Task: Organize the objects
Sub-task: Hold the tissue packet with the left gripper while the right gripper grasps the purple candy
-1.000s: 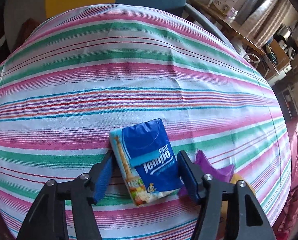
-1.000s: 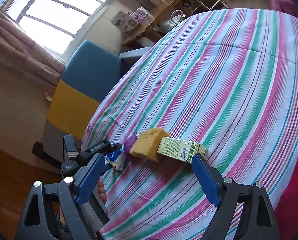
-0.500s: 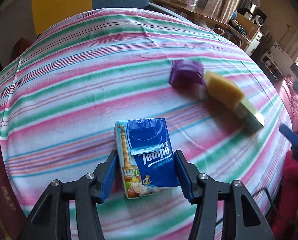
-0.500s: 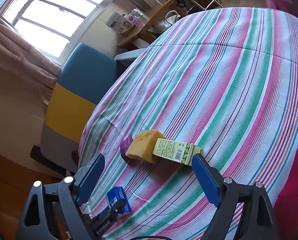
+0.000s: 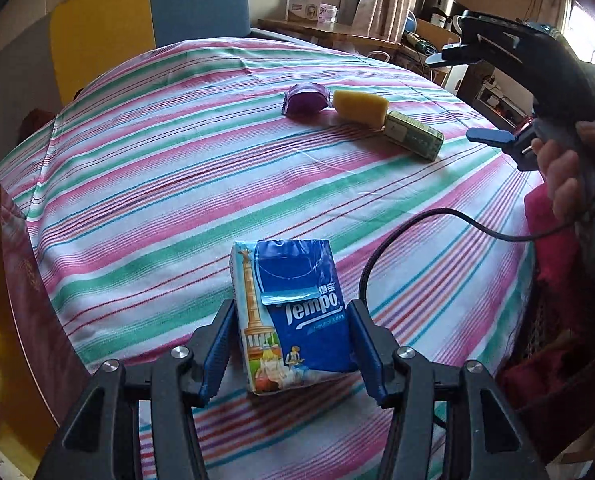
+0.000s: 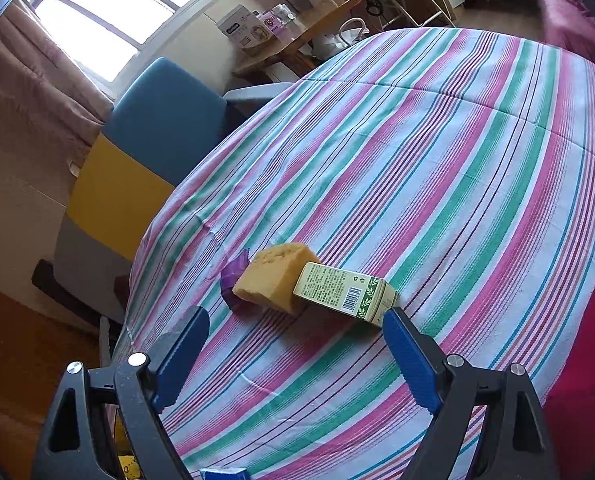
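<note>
My left gripper point(image 5: 293, 344) is shut on a blue Tempo tissue pack point(image 5: 291, 312) and holds it over the near side of the striped tablecloth point(image 5: 177, 184). Farther back, a purple packet point(image 5: 306, 99), a yellow sponge point(image 5: 360, 107) and a green carton point(image 5: 413, 140) lie in a row touching each other. My right gripper point(image 6: 297, 344) is open and empty, just short of that row: purple packet point(image 6: 233, 280), sponge point(image 6: 275, 276), carton point(image 6: 343, 292). The right gripper also shows at the right of the left wrist view point(image 5: 493, 136).
A dark red and gold box point(image 5: 13, 312) stands at the table's left edge. A blue and yellow chair point(image 6: 145, 148) is behind the table. A wooden desk with boxes point(image 5: 309, 4) stands by the window. A black cable point(image 5: 397, 240) crosses the table's right side.
My left gripper has pulled back toward the near edge with the tissue pack, away from the row of objects. The right gripper has hardly moved and stays open.
</note>
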`<state>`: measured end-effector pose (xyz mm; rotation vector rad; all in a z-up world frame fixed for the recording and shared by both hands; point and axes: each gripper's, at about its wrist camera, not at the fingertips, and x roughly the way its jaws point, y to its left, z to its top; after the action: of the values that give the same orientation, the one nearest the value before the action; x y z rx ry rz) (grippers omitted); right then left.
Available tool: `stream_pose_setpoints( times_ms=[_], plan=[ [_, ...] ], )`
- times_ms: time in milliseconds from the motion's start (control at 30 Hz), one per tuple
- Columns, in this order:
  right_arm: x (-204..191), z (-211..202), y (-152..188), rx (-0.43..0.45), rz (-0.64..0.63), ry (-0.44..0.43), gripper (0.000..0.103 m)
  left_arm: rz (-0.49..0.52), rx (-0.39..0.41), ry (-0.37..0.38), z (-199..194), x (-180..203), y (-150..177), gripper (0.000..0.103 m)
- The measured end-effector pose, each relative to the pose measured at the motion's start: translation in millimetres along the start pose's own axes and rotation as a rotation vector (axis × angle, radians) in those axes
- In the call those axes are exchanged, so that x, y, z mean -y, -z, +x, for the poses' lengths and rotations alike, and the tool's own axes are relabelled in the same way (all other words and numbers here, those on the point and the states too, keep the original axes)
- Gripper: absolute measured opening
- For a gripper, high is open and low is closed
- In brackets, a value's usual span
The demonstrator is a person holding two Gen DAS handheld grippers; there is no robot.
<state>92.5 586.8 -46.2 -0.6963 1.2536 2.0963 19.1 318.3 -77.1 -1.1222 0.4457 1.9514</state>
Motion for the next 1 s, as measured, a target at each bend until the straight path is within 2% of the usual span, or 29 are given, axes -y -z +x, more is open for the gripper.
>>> stream_pose_setpoints(
  times_ms=[133,333,533,700,867,1000],
  plan=[
    [-16.4,3.5,6.0,-0.025,-0.099,0.011,0.089,0.030,0.011,0.014,-5.8,2.8,10.8,0.056],
    [-69.9,28.9,29.1,-0.152,-0.442,0.082,0.079,0.033,0.018,0.059,-11.9,-3.9,21.4,0.056],
    [-127.5,55.5,24.4,-0.172,-0.836,0.188,0.072,0.012,0.025,0.100,-11.1,-9.3,24.0,0.056],
    [-156.5,97.2,23.6,-0.240,-1.125,0.275,0.070,0.005,0.034,0.117,-9.8,-10.6,24.1,0.056],
    [-164.7,139.5,33.2,-0.326,-1.308,0.338,0.070,0.012,0.038,0.130,-10.7,-12.2,25.2,0.056],
    [-165.9,165.4,35.9,-0.342,-1.400,0.392,0.069,0.016,0.036,0.138,-10.0,-12.6,24.9,0.056]
  ],
)
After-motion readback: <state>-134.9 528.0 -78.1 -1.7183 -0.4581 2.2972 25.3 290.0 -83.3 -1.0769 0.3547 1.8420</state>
